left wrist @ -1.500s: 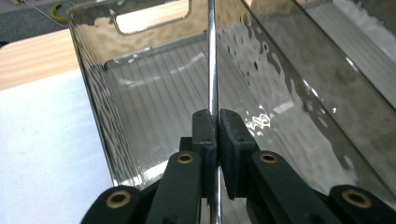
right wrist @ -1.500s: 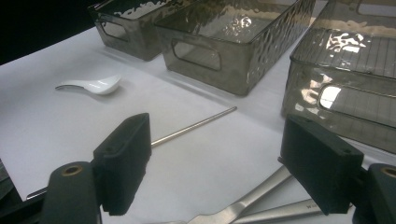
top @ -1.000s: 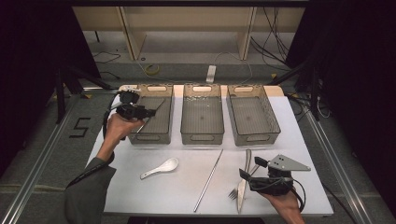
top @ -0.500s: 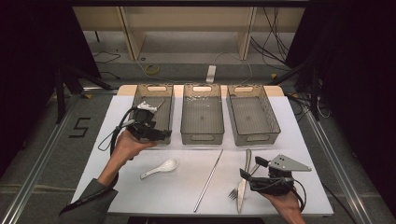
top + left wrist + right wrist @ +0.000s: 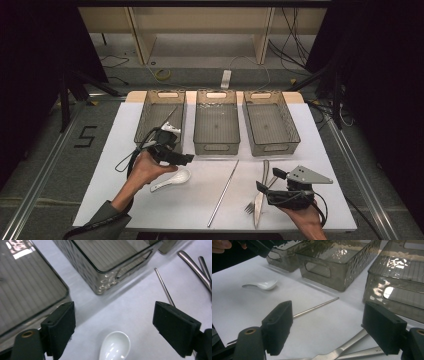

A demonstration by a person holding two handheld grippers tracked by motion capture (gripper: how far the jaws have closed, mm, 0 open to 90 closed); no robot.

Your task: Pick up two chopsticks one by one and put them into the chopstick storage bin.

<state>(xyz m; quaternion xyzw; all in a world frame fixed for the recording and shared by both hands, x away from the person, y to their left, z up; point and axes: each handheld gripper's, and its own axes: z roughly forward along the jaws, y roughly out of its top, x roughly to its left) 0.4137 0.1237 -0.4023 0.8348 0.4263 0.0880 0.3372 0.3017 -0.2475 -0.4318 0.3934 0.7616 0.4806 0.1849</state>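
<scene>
My left gripper (image 5: 183, 158) hovers just above and left of a white ceramic spoon (image 5: 172, 180) on the white table. Its jaws have just been opening and now stand wide. In the left gripper view (image 5: 117, 322) the spoon's bowl (image 5: 115, 348) lies below them, untouched. One metal chopstick (image 5: 223, 192) lies on the table between the two hands. Another chopstick (image 5: 168, 118) rests in the left bin (image 5: 150, 107). My right gripper (image 5: 268, 180) is open at the front right, over the handles of a fork and knife (image 5: 258, 201). The knife handle (image 5: 342, 353) passes under its jaws (image 5: 334, 325).
Three smoked clear bins stand in a row at the back: left, middle (image 5: 216, 146) and right (image 5: 292, 131). The middle and right bins hold nothing. The table's front edge (image 5: 200, 227) is close behind both hands. A cable trails from the left gripper.
My left hand has come back from the left bin toward the near side and now sits by the spoon, with its jaws wider apart. The right gripper has stayed put.
</scene>
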